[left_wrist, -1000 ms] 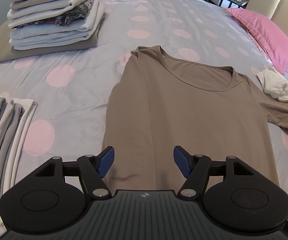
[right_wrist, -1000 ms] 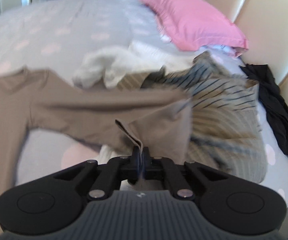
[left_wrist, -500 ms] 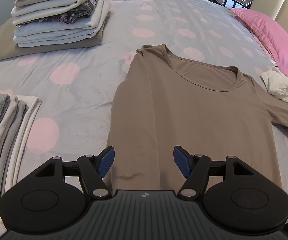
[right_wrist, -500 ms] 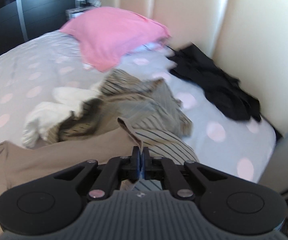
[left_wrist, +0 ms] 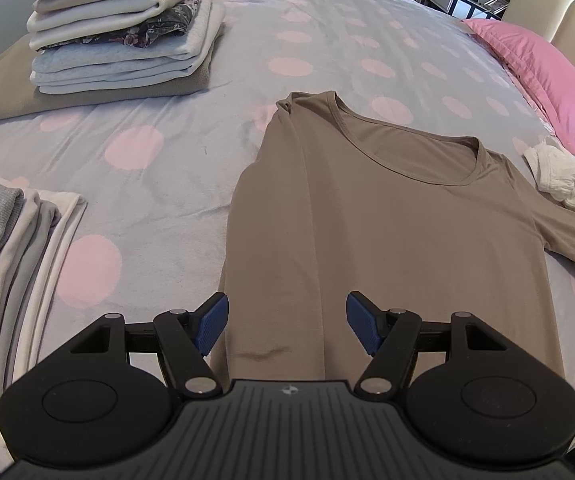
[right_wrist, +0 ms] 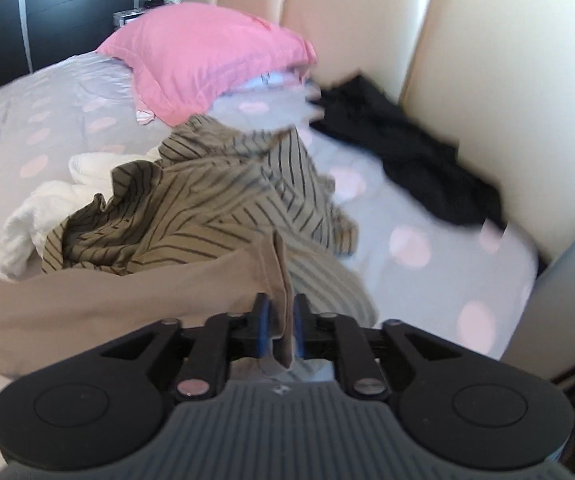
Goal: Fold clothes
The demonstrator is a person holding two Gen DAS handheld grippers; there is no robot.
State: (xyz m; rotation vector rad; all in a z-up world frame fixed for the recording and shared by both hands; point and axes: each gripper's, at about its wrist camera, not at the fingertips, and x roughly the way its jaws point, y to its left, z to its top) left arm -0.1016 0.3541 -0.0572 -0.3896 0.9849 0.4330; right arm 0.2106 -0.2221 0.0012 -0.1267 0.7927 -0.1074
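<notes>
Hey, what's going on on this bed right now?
Someone is folding laundry with a pair of tongs in each hand. A brown shirt lies flat on the bed. The right tongs have its sleeve cuff between the pads, which stand slightly apart, over a striped garment. The left tongs are open above the shirt's hem, holding nothing. Folded stacks sit to the left; a pink pillow and unfolded clothes lie by the headboard.

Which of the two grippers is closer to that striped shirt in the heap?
The right gripper. It hovers just in front of the striped shirt, with the brown top's sleeve between its fingers. The left gripper hangs over the top's hem, far off.
</notes>
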